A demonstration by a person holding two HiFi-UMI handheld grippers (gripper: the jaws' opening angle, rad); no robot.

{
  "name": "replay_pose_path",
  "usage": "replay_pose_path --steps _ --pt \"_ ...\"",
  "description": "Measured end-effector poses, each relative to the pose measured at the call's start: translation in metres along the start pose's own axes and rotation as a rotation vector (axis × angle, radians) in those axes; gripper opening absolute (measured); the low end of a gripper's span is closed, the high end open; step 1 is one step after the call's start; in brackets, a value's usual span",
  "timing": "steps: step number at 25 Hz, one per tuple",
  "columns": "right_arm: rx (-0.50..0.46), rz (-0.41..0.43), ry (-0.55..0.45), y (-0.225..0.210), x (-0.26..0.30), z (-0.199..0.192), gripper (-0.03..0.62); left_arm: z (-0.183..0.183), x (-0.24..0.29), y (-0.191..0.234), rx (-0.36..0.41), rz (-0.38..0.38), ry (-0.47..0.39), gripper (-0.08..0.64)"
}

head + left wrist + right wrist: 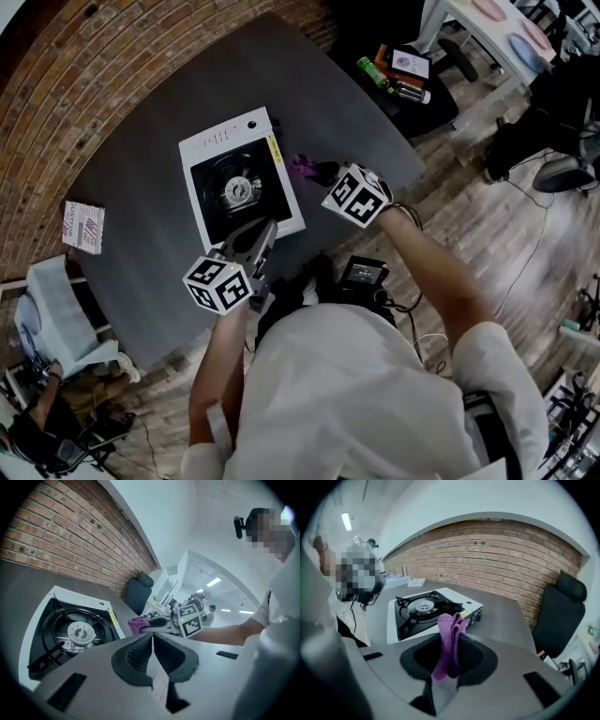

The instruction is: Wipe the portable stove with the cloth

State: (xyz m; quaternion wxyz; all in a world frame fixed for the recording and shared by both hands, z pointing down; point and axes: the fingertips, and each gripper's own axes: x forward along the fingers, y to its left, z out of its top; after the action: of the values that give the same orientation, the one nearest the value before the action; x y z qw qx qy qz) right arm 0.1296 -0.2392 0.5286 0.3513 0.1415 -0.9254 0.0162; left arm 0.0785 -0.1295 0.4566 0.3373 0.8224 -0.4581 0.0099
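The white portable stove [240, 178] with its black burner [237, 190] stands on the grey table [150, 244]; it shows as the stove [70, 630] and the stove [431, 609] in the gripper views too. My right gripper [314, 169] hovers just right of the stove, shut on a purple cloth [302, 167] that hangs from its jaws as the cloth [450, 644]. My left gripper [255, 242] sits at the stove's near edge, its jaws closed together with nothing between them. From the left gripper view the right gripper [161, 623] and cloth [137, 624] appear beyond the stove.
A small printed box [82, 227] lies at the table's left edge. A black office chair [560, 616] stands by the brick wall [497, 559]. A second dark table with bottles [386, 77] is at the back right. People and cables occupy the floor around.
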Motion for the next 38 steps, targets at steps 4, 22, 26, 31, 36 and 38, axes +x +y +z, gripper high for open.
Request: replay_pose_path --steps 4,22,26,31,36,38 --pt "0.117 -0.022 -0.053 -0.019 0.020 -0.012 0.097 -0.007 0.002 -0.002 0.003 0.020 0.012 0.021" --pt "0.153 0.096 -0.180 -0.015 0.066 0.001 0.095 -0.033 -0.007 0.006 -0.034 0.120 0.049 0.021" --pt "0.210 0.138 -0.190 -0.011 0.065 -0.004 0.095 -0.036 -0.007 0.006 -0.041 0.125 0.056 0.021" --pt "0.214 0.163 -0.188 -0.001 0.064 -0.011 0.095 -0.040 -0.006 0.006 -0.044 0.119 0.060 0.021" --pt "0.196 0.174 -0.183 0.004 0.061 -0.015 0.095 -0.045 -0.004 0.008 -0.051 0.112 0.063 0.021" --pt "0.184 0.181 -0.176 0.009 0.058 -0.018 0.094 -0.046 -0.003 0.008 -0.054 0.103 0.064 0.021"
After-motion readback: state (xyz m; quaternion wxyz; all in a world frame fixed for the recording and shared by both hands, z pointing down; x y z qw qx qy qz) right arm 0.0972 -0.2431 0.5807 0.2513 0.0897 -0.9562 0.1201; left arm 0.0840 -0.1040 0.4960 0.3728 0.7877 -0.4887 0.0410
